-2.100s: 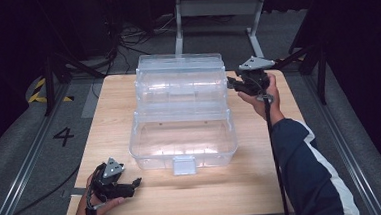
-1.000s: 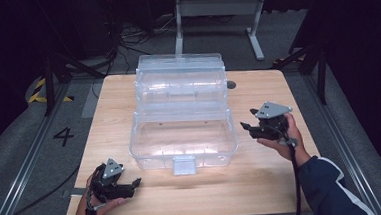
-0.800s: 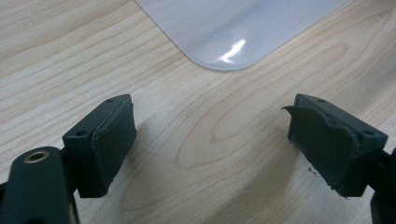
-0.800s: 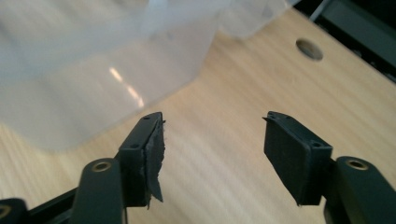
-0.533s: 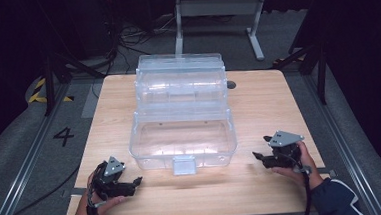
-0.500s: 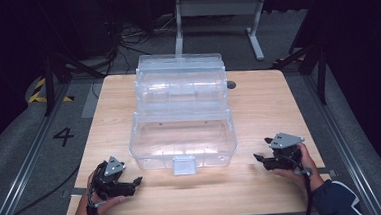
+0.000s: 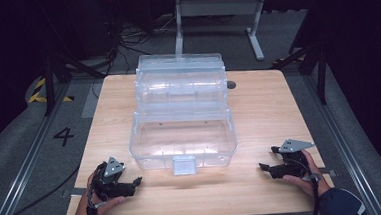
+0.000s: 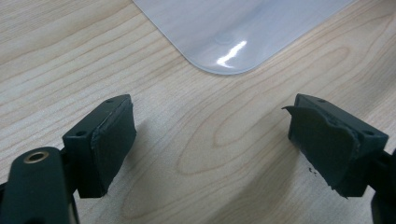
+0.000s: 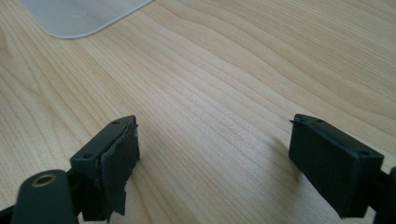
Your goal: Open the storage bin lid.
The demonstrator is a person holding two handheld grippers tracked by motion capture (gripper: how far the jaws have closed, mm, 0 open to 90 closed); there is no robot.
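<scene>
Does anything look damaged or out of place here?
The pads look worn: one on the left gripper has a ragged torn edge, one on the right gripper is peeling. The clear box sits square.

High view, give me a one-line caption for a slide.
Clear plastic storage box on a wooden table, flanked by the open left gripper and open right gripper, both holding nothing.

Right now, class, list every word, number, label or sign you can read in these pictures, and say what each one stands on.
"4": a black numeral on the grey floor, left of the wooden table.
Yellow and black hazard stripes on the floor farther back: a marking, no words.
Clear plastic box: no readable label.
Left gripper and right gripper: no readable print.
</scene>
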